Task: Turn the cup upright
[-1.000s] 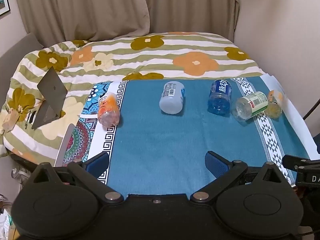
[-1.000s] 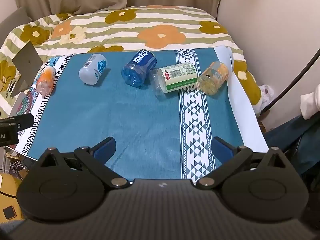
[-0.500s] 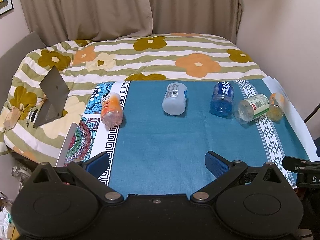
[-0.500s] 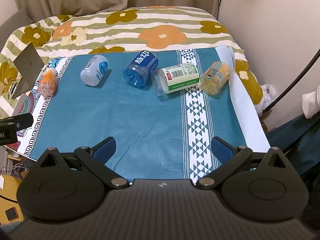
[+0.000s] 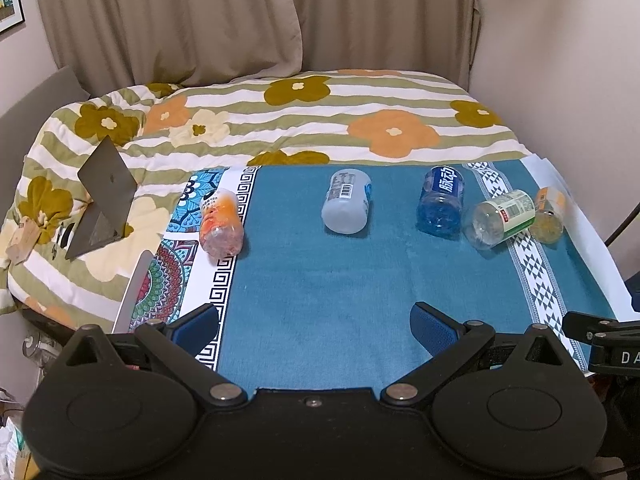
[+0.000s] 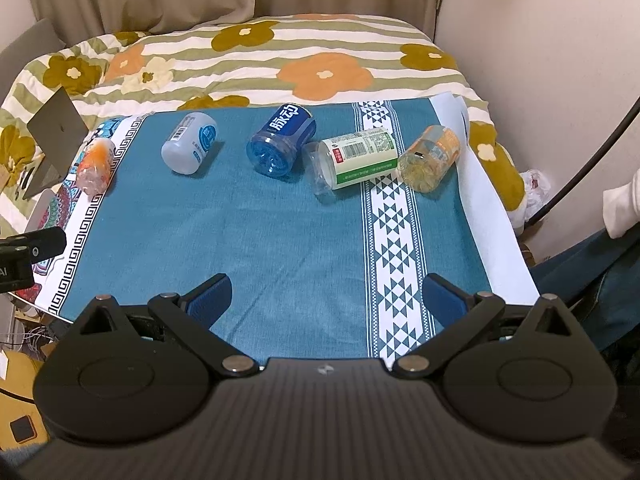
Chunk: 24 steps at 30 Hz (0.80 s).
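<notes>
Several cut-bottle cups lie on their sides in a row on the blue cloth [image 5: 320,280]: an orange one [image 5: 221,222] at the left, a white one [image 5: 346,201], a blue one [image 5: 441,201], a clear green-labelled one [image 5: 500,218] and a yellow one [image 5: 549,215] at the right. In the right wrist view they are the orange [image 6: 95,165], white [image 6: 189,147], blue [image 6: 281,140], green-labelled [image 6: 354,163] and yellow [image 6: 430,158] cups. My left gripper [image 5: 314,326] and right gripper [image 6: 326,298] are both open and empty, well short of the cups.
The cloth lies on a bed with a flowered striped quilt [image 5: 320,120]. A grey laptop stand [image 5: 102,196] sits on the quilt at the left. A wall [image 6: 540,40] and a black cable [image 6: 592,160] are at the right, curtains behind.
Both cameras have drawn back and tilted up slightly, so the cups sit a little lower and farther. Nothing on the cloth has moved and both grippers stay open.
</notes>
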Available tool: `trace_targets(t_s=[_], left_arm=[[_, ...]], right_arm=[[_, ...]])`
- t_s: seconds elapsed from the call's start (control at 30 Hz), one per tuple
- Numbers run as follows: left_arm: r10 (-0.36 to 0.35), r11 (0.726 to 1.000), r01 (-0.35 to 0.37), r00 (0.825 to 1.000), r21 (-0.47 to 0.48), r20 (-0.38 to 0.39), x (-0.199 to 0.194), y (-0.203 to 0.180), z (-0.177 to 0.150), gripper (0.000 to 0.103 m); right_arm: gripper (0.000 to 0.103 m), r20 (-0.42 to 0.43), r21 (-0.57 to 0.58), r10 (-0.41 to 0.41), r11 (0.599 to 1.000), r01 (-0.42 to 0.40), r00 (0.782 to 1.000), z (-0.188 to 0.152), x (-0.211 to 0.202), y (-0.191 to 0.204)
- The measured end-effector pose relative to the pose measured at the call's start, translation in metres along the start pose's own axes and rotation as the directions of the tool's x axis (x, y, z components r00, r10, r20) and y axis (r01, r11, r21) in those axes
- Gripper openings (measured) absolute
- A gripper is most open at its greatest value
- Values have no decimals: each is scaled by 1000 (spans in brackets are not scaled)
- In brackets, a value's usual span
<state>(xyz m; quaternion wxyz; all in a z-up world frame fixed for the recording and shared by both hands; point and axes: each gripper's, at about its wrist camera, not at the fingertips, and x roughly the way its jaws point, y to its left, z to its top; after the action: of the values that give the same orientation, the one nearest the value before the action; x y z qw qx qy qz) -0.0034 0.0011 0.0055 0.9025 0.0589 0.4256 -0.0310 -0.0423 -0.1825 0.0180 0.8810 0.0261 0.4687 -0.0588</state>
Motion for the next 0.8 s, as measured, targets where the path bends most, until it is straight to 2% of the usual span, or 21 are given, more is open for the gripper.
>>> trace_targets(t_s=[0.8], left_arm=[[-2,1000,2,1000,-1,0,0,0,1,103]], right_arm=[[103,2,2,-1,1000,1,1000,2,-1,-2]])
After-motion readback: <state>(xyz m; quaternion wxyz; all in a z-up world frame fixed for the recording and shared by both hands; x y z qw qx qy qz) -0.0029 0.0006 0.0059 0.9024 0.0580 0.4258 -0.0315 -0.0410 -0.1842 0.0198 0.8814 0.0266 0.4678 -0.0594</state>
